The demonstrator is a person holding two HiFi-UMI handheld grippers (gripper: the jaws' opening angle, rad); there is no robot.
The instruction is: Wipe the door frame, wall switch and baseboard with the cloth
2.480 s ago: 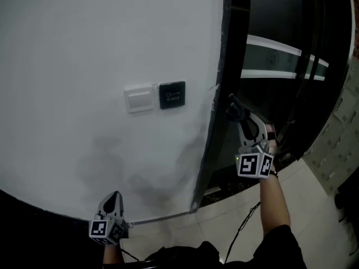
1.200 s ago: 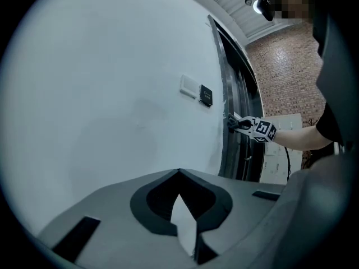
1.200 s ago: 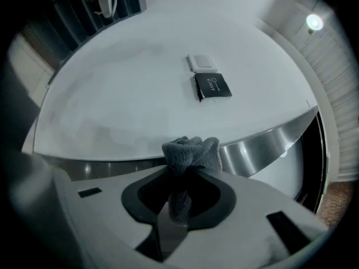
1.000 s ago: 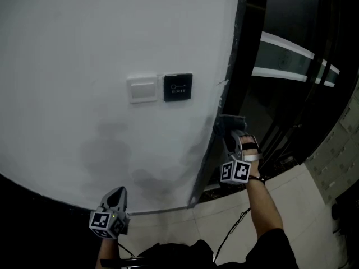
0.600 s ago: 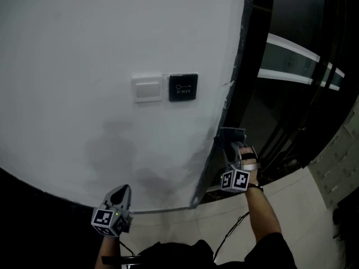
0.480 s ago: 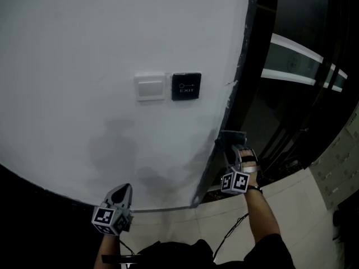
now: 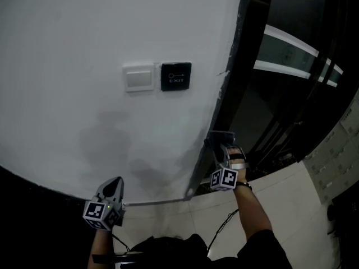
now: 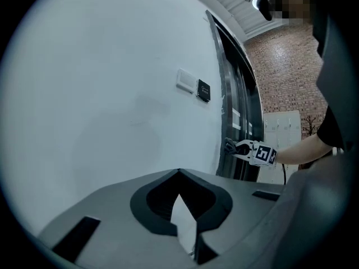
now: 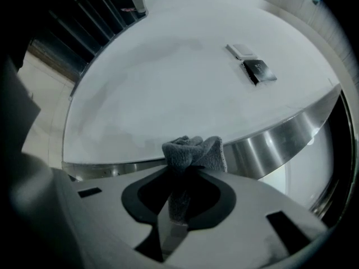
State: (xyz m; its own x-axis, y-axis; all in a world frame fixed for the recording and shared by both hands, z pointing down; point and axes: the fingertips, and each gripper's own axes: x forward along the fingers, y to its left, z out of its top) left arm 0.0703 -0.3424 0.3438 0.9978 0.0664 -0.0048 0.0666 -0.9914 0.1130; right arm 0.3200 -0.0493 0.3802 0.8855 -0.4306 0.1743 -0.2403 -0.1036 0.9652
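My right gripper (image 7: 217,143) is shut on a bunched grey cloth (image 7: 220,137) and holds it against the edge of the metal door frame (image 7: 227,88), low down, below the switch height. In the right gripper view the cloth (image 9: 193,152) sticks out past the jaws and touches the frame (image 9: 280,139). The white wall switch (image 7: 138,77) and a black exit button (image 7: 175,76) sit side by side on the white wall, up and left of the cloth. My left gripper (image 7: 114,185) hangs shut and empty near the dark baseboard (image 7: 33,186).
A dark glass door with white bands (image 7: 291,55) lies right of the frame. Pale floor tiles (image 7: 286,192) and grey lockers (image 7: 336,144) are at the lower right. A cable (image 7: 224,226) trails from my right arm. A brick wall (image 8: 286,77) shows beyond the door.
My right gripper has carried the cloth from inside the doorway onto the frame's edge and slid it downward. The left gripper has stayed low by the baseboard.
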